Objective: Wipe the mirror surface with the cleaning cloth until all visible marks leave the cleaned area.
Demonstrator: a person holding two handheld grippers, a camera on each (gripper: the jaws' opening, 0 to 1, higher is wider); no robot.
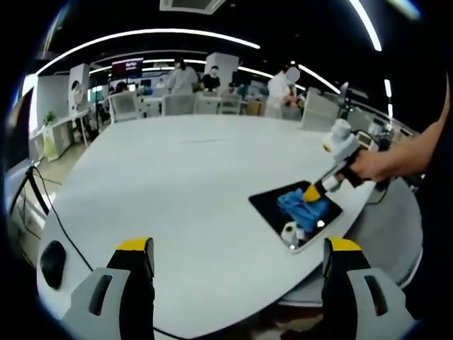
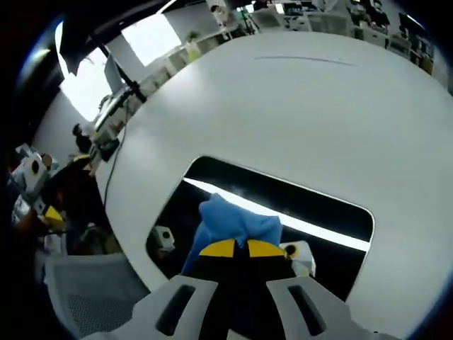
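Clearly the wiping step is in hand; in the right gripper view the right tongs (image 2: pixel 245 248) are clenched on the blue cleaning cloth (image 2: pixel 230 223), their yellow tips together, and they press it on the mirror (image 2: pixel 322 212), which lies flat just ahead of them; a bright strip of ceiling light is reflected in the dark glass. I cannot tell whether marks remain, so my judgement is that the next move calls for more strokes over the glass beyond the cloth, with steady pressure. In the left gripper view the left tongs (image 1: pixel 237 248) are released, jaws wide apart, holding nothing, above the round white table (image 1: pixel 177 177); the mirror is ahead to their right. Beyond the table, far away, are office desks and people.
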